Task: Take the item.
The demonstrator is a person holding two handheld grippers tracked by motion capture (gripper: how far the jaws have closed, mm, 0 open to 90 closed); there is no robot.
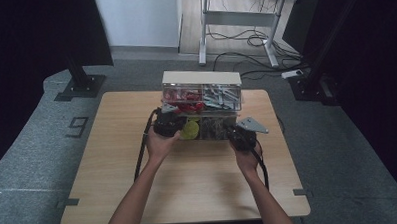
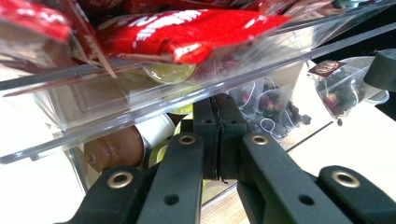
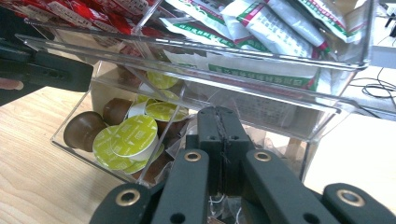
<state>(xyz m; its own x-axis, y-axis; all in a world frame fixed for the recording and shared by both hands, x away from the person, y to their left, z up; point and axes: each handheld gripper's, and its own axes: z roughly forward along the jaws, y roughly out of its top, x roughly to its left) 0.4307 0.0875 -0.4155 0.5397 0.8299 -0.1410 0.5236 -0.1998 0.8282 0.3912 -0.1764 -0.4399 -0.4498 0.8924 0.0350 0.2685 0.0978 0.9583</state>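
A clear two-tier plastic organizer (image 1: 201, 78) stands at the table's far middle. Its upper tier holds red packets (image 2: 187, 32) on the left and white-and-green sachets (image 3: 261, 23) on the right. The lower tier holds green-lidded capsules (image 3: 135, 135), brown capsules (image 2: 114, 149) and mesh tea bags (image 2: 268, 105). My left gripper (image 1: 173, 124) (image 2: 216, 99) is at the lower tier's left front, jaws shut with nothing seen between them. At the lower tier's right front my right gripper (image 1: 236, 134) (image 3: 219, 112) is also shut, with nothing between its jaws.
The wooden table (image 1: 189, 182) has bare room in front of the organizer and on both sides. Black stands (image 1: 80, 81) and a desk frame with cables (image 1: 244, 35) are on the floor beyond the table.
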